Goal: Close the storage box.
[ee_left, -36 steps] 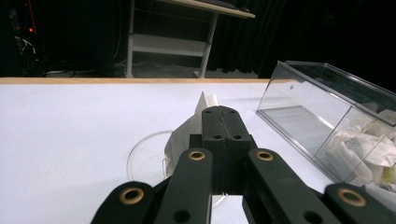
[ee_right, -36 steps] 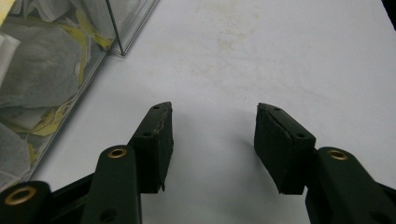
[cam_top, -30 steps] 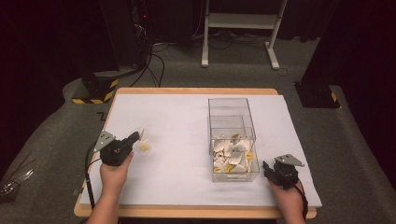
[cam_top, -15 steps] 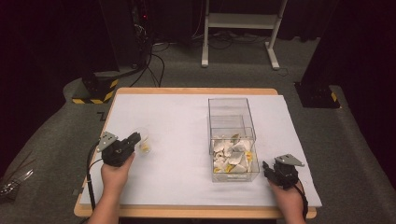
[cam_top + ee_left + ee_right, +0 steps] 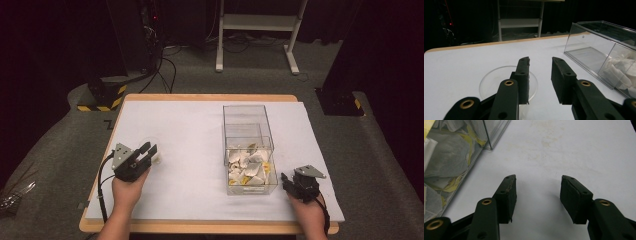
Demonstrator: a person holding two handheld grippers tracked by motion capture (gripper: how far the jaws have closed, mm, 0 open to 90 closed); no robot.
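Clear round lid [image 5: 489, 82], one of it, lies flat on the white desk [image 5: 190, 130] at about nine o'clock from the desk's middle, just beyond the left claw [image 5: 149, 150]. That claw's two jaws have just been opening and stand apart with nothing between them; in the left gripper view the lid sits under and behind the left-hand jaw, and whether they touch I cannot tell. One clear box [image 5: 247, 125] stands at about three o'clock from the middle, split into two compartments: the far one shows nothing inside, the near one holds a heap of white and yellow tea bags [image 5: 248, 169], too jumbled to count. At about five o'clock rests the right claw [image 5: 286, 180], just beside the box's near corner, its two jaws apart over bare desk, gripping nothing
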